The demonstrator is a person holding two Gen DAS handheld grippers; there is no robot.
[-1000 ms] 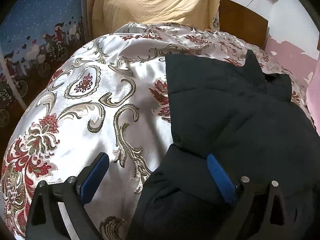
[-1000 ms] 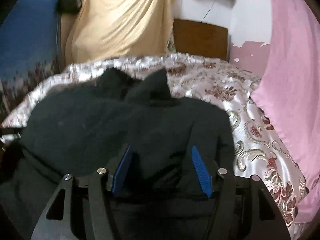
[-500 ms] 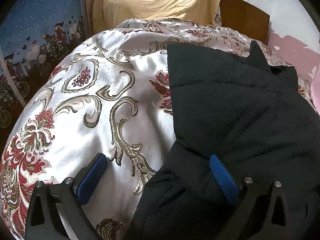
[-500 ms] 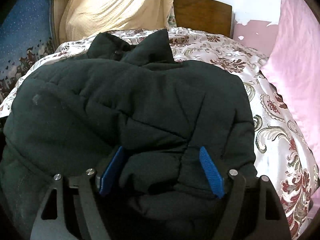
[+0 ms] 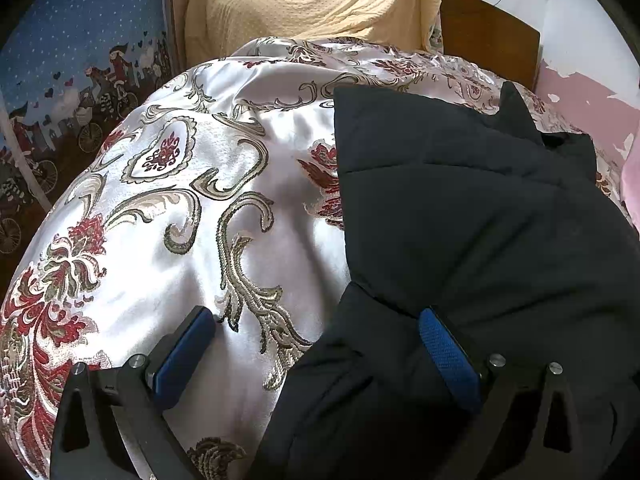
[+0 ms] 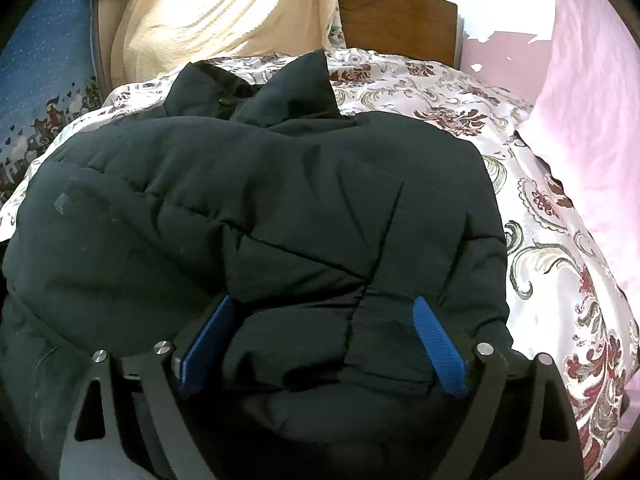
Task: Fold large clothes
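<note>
Left wrist view first: we see our left gripper [image 5: 316,332] with its blue pads [image 5: 182,354] spread wide apart, clamped on nothing. One pad rests over the satin bedspread [image 5: 192,208], the other lies against the near left edge of the black puffer jacket [image 5: 472,216] — the jacket's hem bulges up between the two fingers without being pinched.

Right wrist view: our right gripper [image 6: 320,338] is likewise spread, its blue pads [image 6: 438,346] standing on either side of a folded bulge of jacket [image 6: 248,200] fabric; we see cloth between them but no squeeze on it. Beyond the pads the quilted jacket lies flat on the bedspread [image 6: 560,280], collar [image 6: 256,92] pointing away from us toward the wooden headboard [image 6: 396,20].

Taking the jacket as our landmark — to its left the floral bedspread runs bare out to a blue cartoon-print curtain [image 5: 76,52]; behind its collar a cream blanket [image 6: 224,12] hangs beside the headboard; to its right a pink sheet [image 6: 592,92] drapes down along the bed's edge.
</note>
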